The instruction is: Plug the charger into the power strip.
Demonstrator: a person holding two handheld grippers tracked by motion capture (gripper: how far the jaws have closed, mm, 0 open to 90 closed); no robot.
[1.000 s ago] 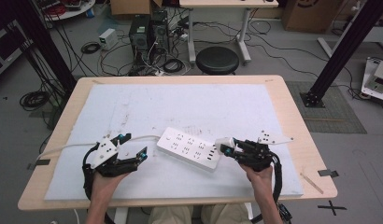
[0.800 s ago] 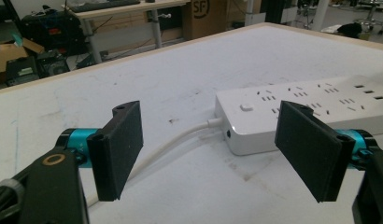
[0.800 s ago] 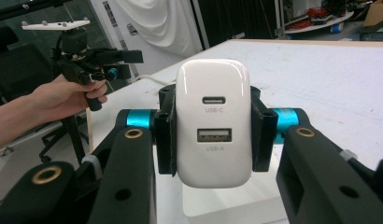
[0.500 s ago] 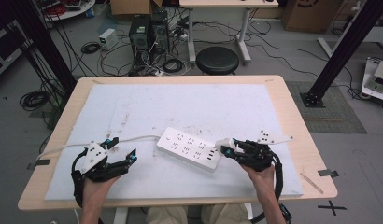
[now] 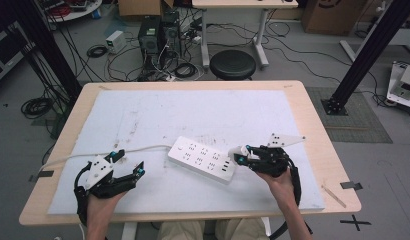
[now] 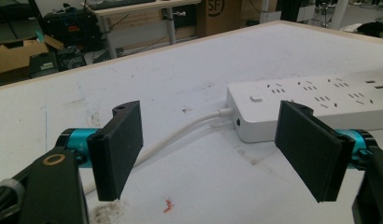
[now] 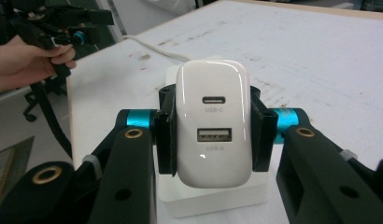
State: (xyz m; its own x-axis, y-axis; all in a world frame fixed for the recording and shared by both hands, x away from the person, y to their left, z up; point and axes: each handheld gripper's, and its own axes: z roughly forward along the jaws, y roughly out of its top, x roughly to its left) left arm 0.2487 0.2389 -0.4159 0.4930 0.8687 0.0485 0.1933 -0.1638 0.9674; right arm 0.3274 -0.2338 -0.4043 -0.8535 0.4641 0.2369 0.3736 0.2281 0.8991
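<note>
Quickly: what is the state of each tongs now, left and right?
Left tongs: open, holding nothing.
Right tongs: closed on the white USB charger, over the power strip.

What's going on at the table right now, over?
Right tool shut on white USB charger, at the power strip's end. Left tool open, empty, near the strip's cord. Nothing in the way.

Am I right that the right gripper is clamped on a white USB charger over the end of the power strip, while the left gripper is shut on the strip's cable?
Not quite. The right gripper does clamp the USB charger over the power strip, but the left gripper is open. The left gripper view shows its jaws standing wide apart, with the cable lying untouched on the table beyond them.
</note>
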